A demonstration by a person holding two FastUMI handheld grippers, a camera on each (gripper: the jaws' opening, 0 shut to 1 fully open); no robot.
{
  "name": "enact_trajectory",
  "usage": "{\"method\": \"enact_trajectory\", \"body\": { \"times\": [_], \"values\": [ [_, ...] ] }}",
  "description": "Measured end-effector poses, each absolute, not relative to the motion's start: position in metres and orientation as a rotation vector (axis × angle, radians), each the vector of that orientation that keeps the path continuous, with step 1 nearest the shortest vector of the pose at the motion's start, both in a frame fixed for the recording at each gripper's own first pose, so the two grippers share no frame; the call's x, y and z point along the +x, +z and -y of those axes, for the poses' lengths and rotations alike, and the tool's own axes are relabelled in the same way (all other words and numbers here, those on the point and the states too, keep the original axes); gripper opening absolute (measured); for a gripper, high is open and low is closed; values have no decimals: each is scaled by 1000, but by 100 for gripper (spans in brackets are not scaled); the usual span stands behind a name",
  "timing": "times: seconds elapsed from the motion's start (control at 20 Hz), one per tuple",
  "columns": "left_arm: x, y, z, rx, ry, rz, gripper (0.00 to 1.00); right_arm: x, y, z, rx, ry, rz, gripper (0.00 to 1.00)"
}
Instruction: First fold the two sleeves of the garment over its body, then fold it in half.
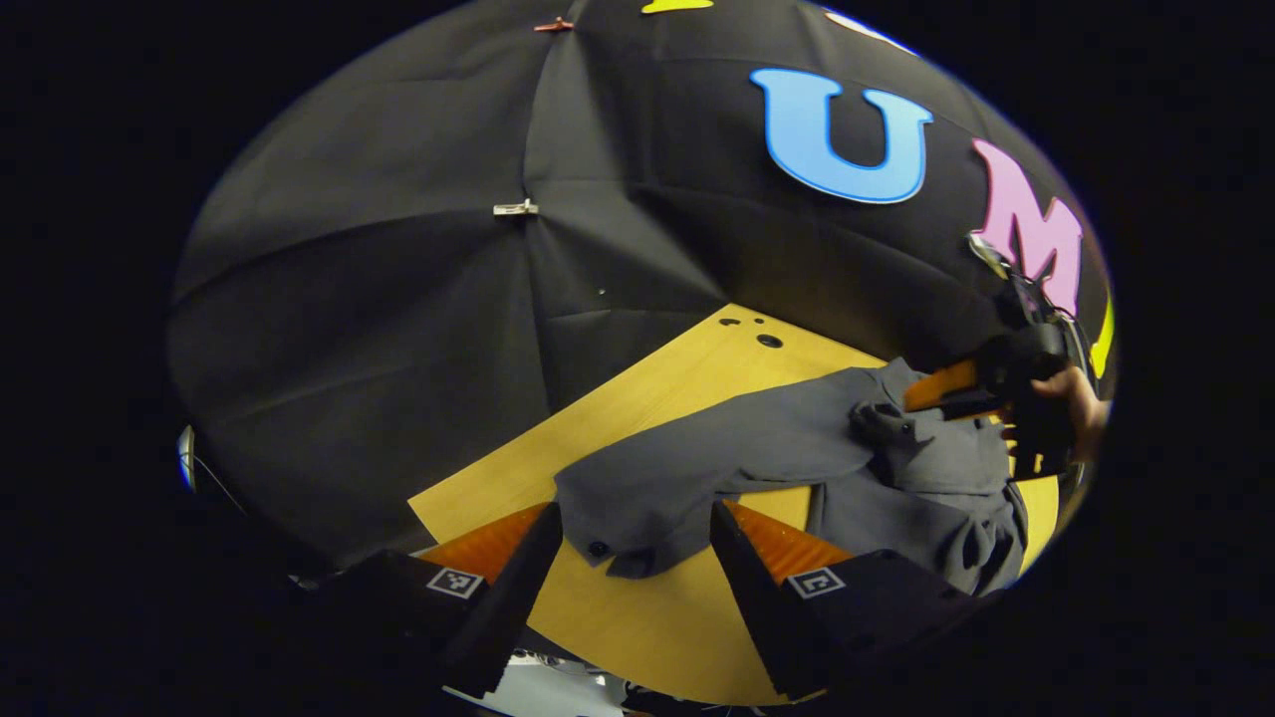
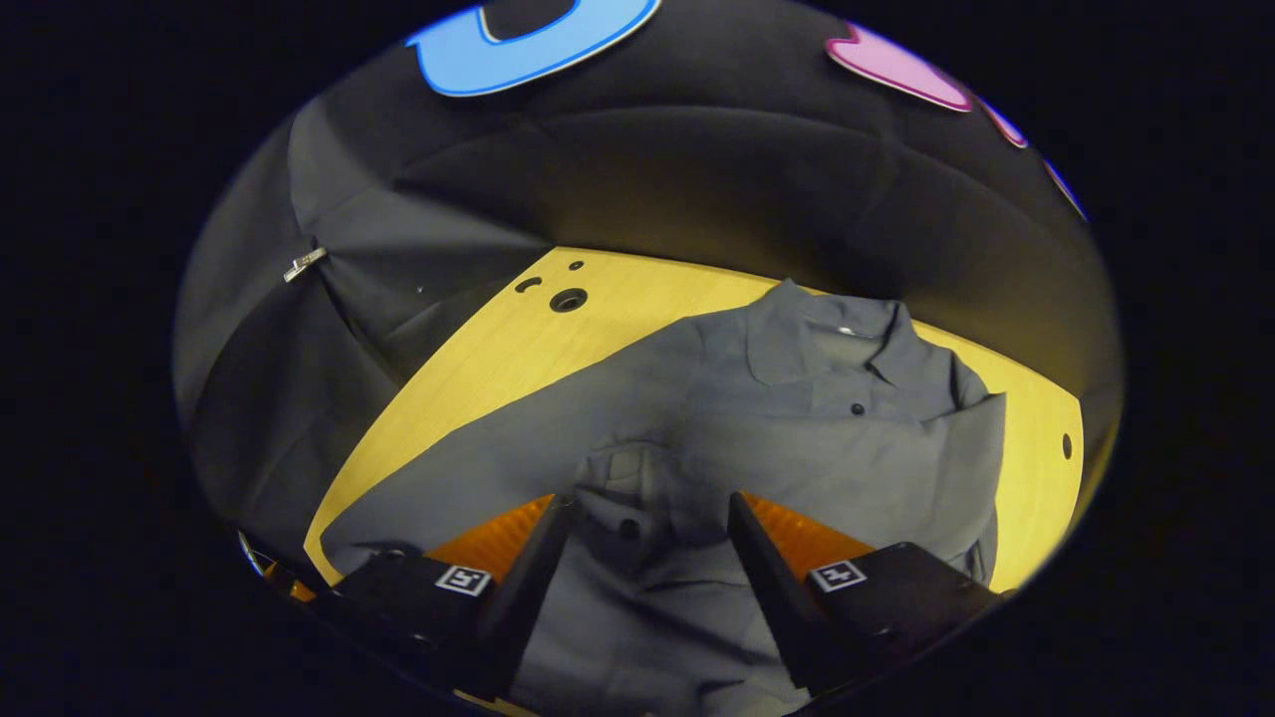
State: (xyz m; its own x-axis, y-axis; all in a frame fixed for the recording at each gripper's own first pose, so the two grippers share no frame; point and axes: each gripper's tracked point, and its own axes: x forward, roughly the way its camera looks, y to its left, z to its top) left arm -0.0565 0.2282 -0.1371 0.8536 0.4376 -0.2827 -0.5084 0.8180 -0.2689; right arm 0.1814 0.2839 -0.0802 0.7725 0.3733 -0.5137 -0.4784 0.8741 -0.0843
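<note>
A grey button-up garment (image 2: 797, 418) lies spread on the yellow wooden table (image 2: 478, 368), collar (image 2: 837, 334) toward the far side. One sleeve is folded in over the body, and its cuff (image 2: 623, 498) lies between the fingers of my right gripper (image 2: 647, 518), which stands open over it. The other sleeve (image 1: 717, 448) stretches out sideways across the table. Its cuff (image 1: 628, 543) lies between the spread fingers of my left gripper (image 1: 633, 528), also open. In the left gripper view the right gripper (image 1: 961, 398) sits low over the garment's body, held by a hand (image 1: 1076, 398).
Black cloth walls (image 1: 398, 299) close in the table on the far sides. Several dark holes (image 1: 767, 341) mark the tabletop near its far corner. Bare wood (image 1: 647, 617) shows in front of the left cuff, up to the table's near edge.
</note>
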Motion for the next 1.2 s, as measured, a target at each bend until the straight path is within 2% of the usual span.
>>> {"method": "enact_trajectory", "body": {
  "times": [0.25,0.3,0.35,0.4,0.8,1.05,1.1,1.2],
  "values": [
    [-23,-150,-250,-357,510,-240,95,166,-41,-194,-190,347,-435,100],
    [-17,-155,-253,-364,515,-246,90,160,-36,-173,-173,318,-429,100],
    [-11,-160,-258,-377,526,-254,90,153,-34,-152,-154,287,-424,100],
    [-6,-167,-260,-391,532,-270,95,144,-32,-132,-137,258,-419,99],
    [25,-205,-281,-376,552,-379,95,69,-68,-3,-30,34,-457,99],
    [34,-223,-270,-304,523,-443,92,28,-94,37,55,-33,-488,99],
    [35,-223,-263,-288,496,-445,96,24,-98,42,63,-43,-491,99],
    [39,-220,-255,-258,467,-436,73,22,-102,50,78,-52,-491,99]
  ]
}}
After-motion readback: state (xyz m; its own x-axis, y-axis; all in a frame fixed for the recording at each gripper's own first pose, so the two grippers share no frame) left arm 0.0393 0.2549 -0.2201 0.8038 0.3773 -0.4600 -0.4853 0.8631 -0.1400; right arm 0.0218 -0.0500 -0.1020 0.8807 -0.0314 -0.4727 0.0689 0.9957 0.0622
